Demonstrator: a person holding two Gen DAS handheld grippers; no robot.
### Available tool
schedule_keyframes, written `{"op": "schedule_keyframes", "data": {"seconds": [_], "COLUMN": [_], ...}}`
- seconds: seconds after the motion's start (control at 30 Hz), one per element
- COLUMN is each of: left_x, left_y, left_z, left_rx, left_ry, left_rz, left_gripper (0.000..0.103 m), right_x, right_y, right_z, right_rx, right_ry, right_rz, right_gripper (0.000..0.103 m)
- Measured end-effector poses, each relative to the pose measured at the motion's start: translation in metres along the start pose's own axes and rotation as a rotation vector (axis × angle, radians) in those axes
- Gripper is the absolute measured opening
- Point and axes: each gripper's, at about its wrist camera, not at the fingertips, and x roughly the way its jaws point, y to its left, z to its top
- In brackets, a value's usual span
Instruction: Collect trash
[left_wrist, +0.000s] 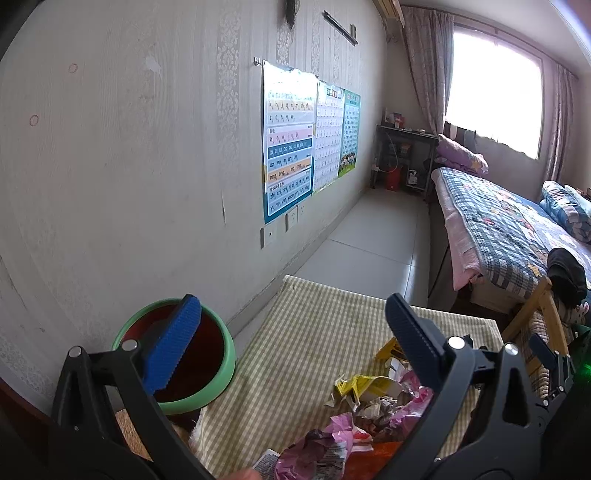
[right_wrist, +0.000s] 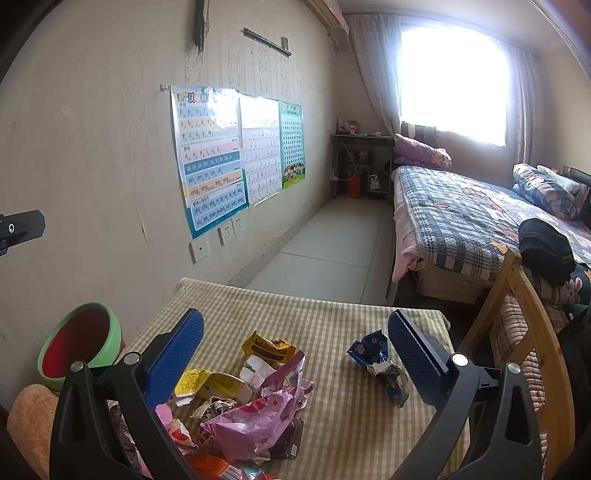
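Left gripper (left_wrist: 291, 343) spread wide, nothing between the blue pads, raised over the near left part of the checked table (left_wrist: 314, 325). One pad in front of the green bin (left_wrist: 229, 354), which stands just beside the table's left edge, by the wall. Right gripper (right_wrist: 295, 354) likewise spread apart and empty, above the table. Heap of wrappers (right_wrist: 251, 413) on the near left of the cloth: pink, yellow, orange. Blue wrapper (right_wrist: 369, 349) apart from the heap, close to the right pad. Bed (right_wrist: 461, 214) farther back.
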Motion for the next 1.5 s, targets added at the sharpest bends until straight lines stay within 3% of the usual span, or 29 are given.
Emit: {"op": "schedule_keyframes", "data": {"seconds": [1.5], "left_x": [0.0081], "left_y": [0.0084], "left_z": [-0.0023], "left_rx": [-0.005], "left_ry": [0.020], "left_rz": [0.008], "left_gripper": [0.098], "right_x": [0.0013], "right_y": [0.0005], "right_z": [-0.0034], "right_rx": [-0.012], "right_ry": [0.012], "right_rz": [-0.001], "right_gripper": [0.096]}}
